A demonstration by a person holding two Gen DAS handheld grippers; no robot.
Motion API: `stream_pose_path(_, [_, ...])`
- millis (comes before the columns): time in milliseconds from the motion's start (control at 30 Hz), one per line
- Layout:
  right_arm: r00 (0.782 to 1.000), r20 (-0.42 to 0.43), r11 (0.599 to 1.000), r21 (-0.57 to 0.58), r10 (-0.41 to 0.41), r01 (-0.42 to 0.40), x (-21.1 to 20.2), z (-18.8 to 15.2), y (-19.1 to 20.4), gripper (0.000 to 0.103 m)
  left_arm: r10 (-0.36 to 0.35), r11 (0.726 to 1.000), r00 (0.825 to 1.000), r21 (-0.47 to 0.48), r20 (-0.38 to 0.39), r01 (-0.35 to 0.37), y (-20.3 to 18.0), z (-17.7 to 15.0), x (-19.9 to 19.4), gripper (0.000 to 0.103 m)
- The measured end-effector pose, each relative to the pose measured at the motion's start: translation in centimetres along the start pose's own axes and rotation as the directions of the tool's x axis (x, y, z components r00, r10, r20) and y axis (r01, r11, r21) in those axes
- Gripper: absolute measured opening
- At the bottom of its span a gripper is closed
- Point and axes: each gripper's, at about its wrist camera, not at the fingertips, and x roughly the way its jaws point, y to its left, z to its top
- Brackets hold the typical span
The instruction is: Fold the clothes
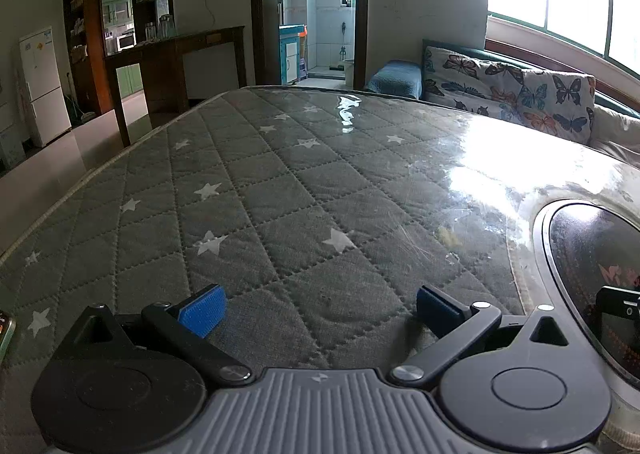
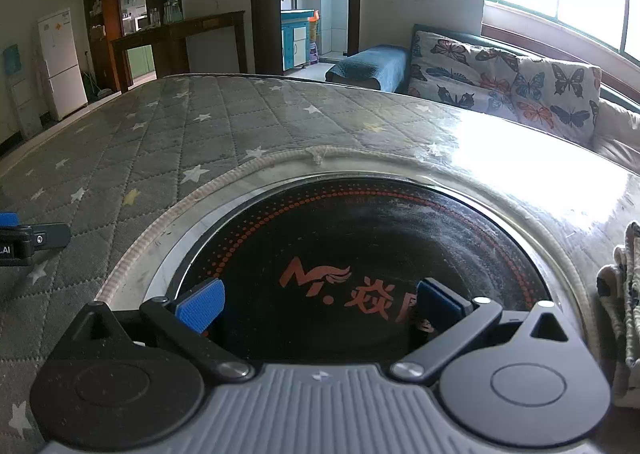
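My left gripper is open and empty, its blue pads wide apart low over a grey quilted star-pattern table cover. My right gripper is open and empty over a round black cooktop set into the table. A patterned cream cloth lies at the right edge of the right wrist view, to the right of the right gripper. No garment shows in the left wrist view. The left gripper's tip shows at the left edge of the right wrist view.
The cooktop also shows at the right of the left wrist view. A sofa with butterfly cushions runs behind the table under bright windows. A dark wooden counter and white fridge stand at far left. Glare lies on the table's right part.
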Motion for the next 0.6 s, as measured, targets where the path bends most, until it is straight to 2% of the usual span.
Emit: stream_pose_path(600, [1.0, 0.0, 1.0, -0.001, 0.002, -0.002, -0.22, 0.02, -0.2, 0.103, -0.002, 1.0, 1.0, 0.001, 0.0, 0.002, 0.25, 0.21, 0.03, 0.103])
